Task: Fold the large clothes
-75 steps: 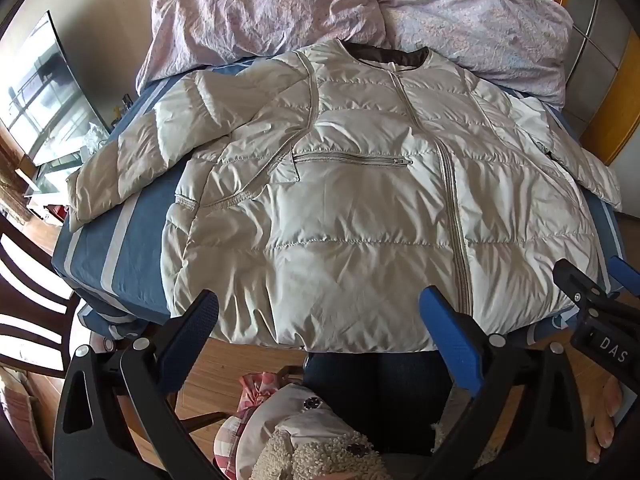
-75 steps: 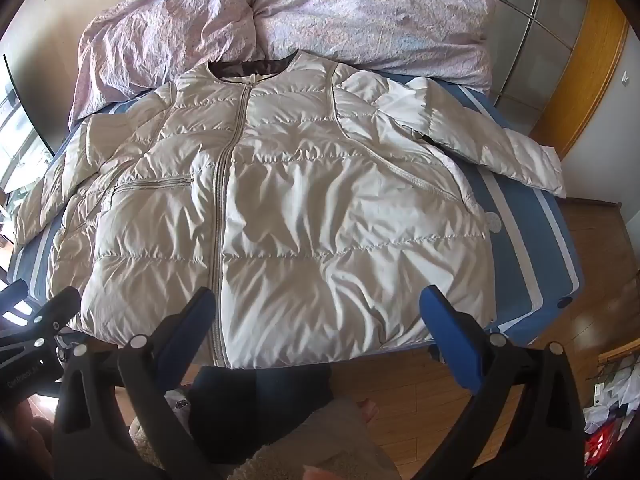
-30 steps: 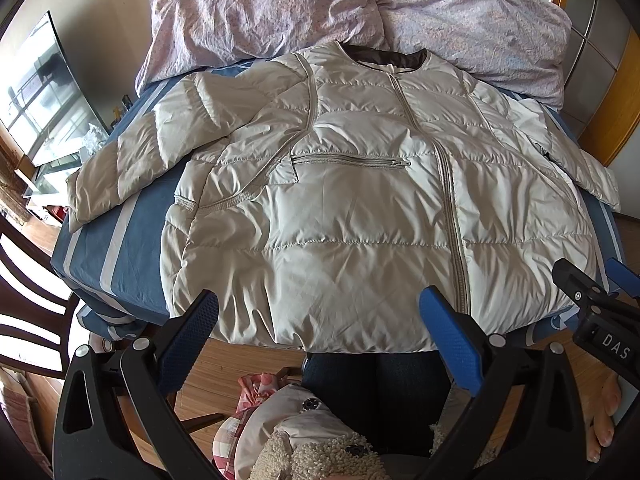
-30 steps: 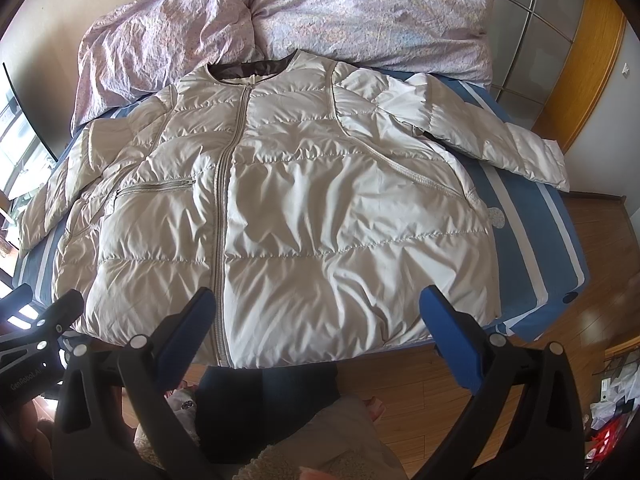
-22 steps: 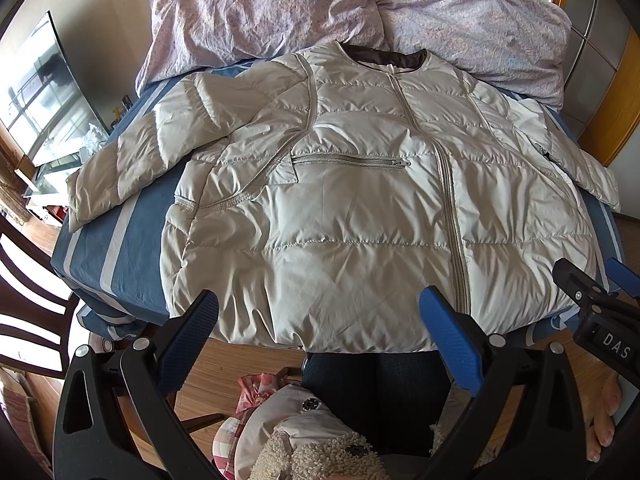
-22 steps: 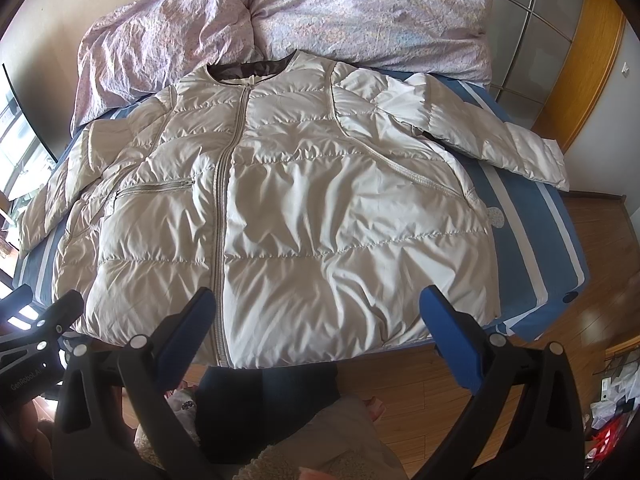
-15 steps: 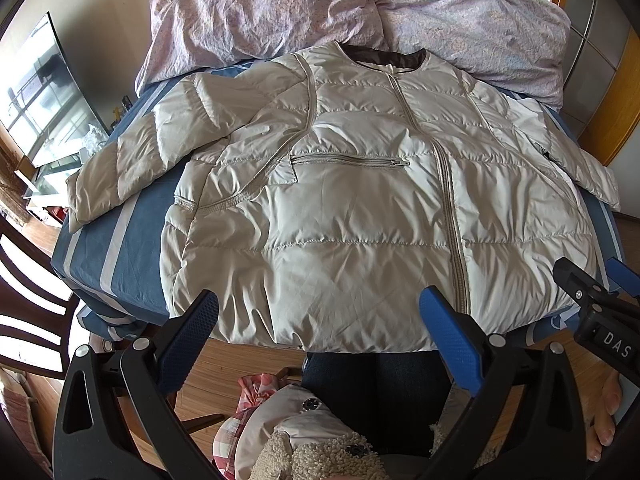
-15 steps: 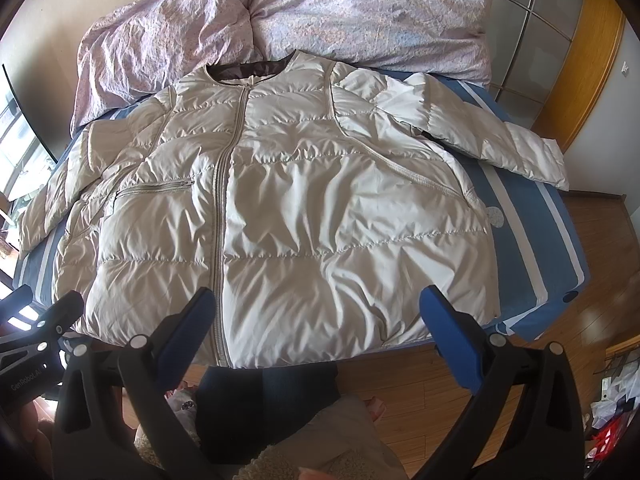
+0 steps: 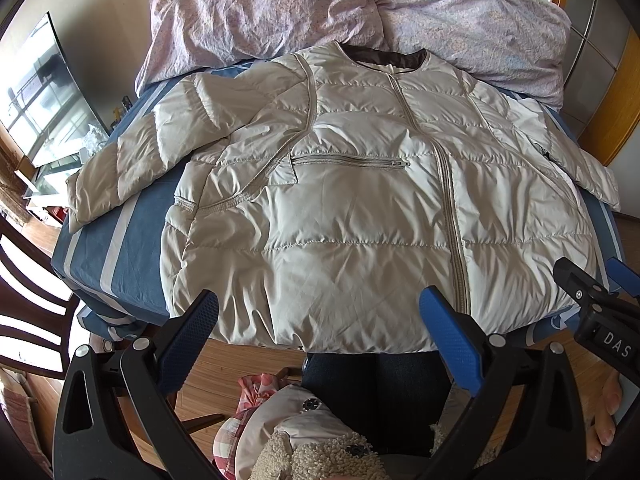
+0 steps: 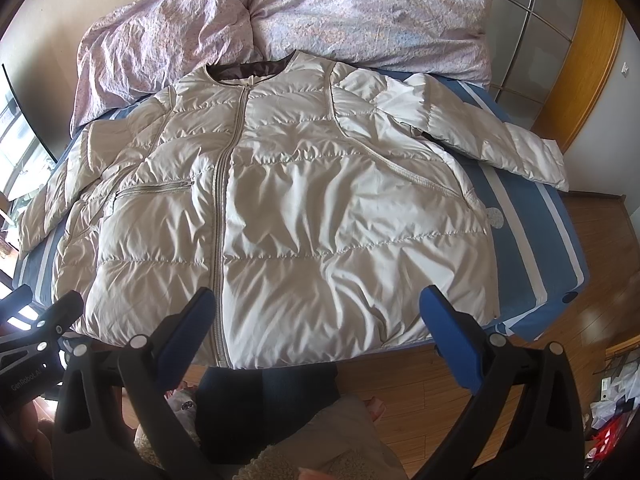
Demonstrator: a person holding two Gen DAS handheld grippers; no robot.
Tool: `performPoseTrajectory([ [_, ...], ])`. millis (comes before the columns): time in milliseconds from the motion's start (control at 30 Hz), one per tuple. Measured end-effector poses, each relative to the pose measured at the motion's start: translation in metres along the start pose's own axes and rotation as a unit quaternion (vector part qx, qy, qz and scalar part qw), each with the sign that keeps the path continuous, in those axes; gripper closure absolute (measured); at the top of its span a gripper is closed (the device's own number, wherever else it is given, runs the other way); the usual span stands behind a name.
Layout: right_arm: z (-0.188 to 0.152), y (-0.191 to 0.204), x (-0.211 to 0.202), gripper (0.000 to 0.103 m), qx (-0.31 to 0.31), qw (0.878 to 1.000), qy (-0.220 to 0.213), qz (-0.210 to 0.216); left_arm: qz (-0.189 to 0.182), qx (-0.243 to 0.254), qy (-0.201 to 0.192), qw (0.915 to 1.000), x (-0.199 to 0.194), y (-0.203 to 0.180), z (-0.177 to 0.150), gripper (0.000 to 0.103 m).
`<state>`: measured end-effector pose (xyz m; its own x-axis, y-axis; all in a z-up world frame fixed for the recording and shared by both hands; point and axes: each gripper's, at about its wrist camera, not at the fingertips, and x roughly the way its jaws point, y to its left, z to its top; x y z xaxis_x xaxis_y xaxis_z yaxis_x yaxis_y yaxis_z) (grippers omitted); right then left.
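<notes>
A beige quilted puffer jacket [image 9: 360, 208] lies flat, front up and zipped, on the blue striped bed [image 9: 120, 248], both sleeves spread outward. It also shows in the right wrist view [image 10: 304, 208]. My left gripper [image 9: 320, 320] is open and empty, held above the jacket's hem at the near bed edge. My right gripper [image 10: 316, 316] is open and empty, also above the hem. The right gripper's body [image 9: 600, 320] shows at the right of the left wrist view; the left gripper's body [image 10: 36, 340] shows at the left of the right wrist view.
A lilac duvet [image 9: 360, 12] is bunched at the head of the bed. A dark wooden chair [image 9: 24, 312] stands left of the bed. Wooden floor [image 10: 580, 360] and a wardrobe [image 10: 560, 40] lie to the right. The person's legs [image 9: 376, 396] are below the hem.
Nothing has changed apart from a slight drift of the views; the jacket lies still and both grippers stay open.
</notes>
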<state>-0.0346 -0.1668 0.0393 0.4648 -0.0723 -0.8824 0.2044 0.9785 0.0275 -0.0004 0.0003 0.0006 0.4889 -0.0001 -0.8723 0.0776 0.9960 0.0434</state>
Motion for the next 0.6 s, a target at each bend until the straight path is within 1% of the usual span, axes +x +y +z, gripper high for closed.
performPoseTrajectory([
  [600, 0.0007, 0.0007, 0.0009, 0.002, 0.001, 1.000, 0.000, 0.003, 0.000, 0.000, 0.000, 1.0000, 0.0000, 0.0000, 0.0000, 0.001],
])
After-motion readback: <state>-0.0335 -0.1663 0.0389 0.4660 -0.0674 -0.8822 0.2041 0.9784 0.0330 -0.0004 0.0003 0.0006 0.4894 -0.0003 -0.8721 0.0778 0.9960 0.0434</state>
